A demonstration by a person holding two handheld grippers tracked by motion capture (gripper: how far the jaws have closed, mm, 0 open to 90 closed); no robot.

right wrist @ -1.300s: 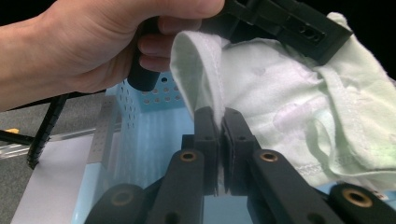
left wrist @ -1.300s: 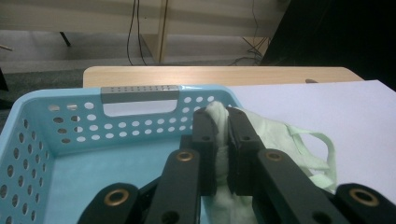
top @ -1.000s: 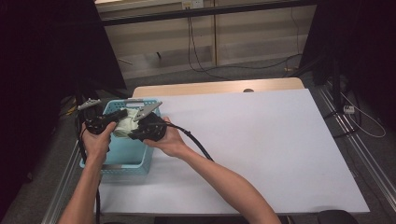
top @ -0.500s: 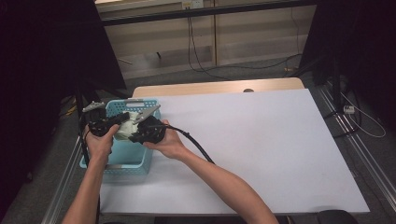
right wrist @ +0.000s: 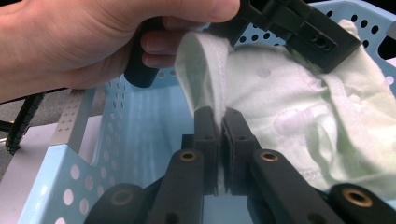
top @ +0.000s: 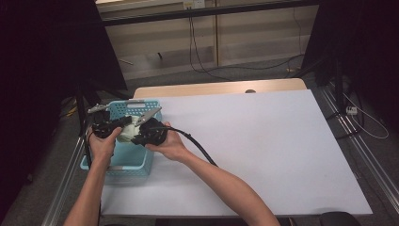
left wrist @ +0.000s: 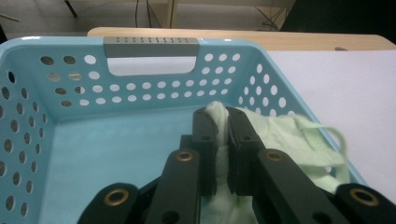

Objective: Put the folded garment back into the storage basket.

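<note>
Just plain pale-green cloth (left wrist: 280, 135), unlabelled.

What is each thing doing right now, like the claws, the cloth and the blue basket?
Left gripper: shut on the cloth.
Right gripper: shut on the cloth.
Pale green cloth: crumpled, held up over the basket by both grippers.
Blue basket: upright on the table, its floor bare.
White table: flat and bare.

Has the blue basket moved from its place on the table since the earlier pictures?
No. In the high view the blue basket sits at the same left edge of the white table, with both claws holding the pale green cloth over it.
</note>
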